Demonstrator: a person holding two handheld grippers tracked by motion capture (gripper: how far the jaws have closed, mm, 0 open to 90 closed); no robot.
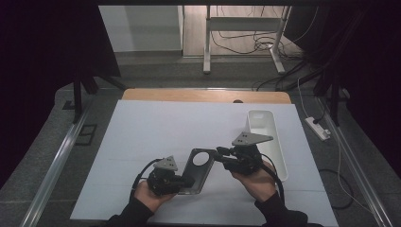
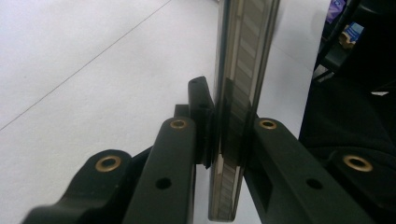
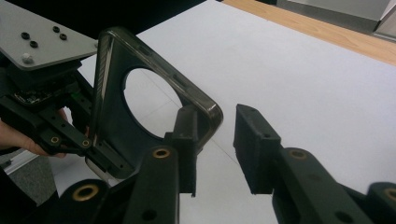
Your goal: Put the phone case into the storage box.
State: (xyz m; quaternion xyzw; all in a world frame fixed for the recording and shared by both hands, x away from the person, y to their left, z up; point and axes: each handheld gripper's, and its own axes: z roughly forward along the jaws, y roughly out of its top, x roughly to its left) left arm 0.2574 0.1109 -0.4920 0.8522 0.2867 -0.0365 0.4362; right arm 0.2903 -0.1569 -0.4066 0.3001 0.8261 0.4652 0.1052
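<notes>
Grey-brown translucent plastic makes up the phone case (image 1: 199, 170), a thin shell with a large round cut-out near one end. From the high view it lies tilted between the two hands, above the white table sheet (image 1: 156, 127). The left gripper (image 1: 183, 182) clamps its lower end; the right gripper (image 1: 220, 152) meets its upper corner, beside the cut-out. A white oblong tray (image 1: 279, 156) sits to the right of the right hand, and a strip of wooden table edge (image 1: 203, 95) shows beyond the sheet.

In the left gripper view, the case (image 2: 240, 93) stands edge-on between the two black jaws. Both pads press on its faces: a firm grip on the case.

In the right gripper view, the case (image 3: 116, 121) is seen from its inner side, round opening clear, the left gripper (image 3: 91, 144) holding its far end. The right gripper (image 3: 217, 144) has one jaw against the rounded corner of the case; the other jaw stands apart with a visible gap. The corner lies between them, not pinched.
</notes>
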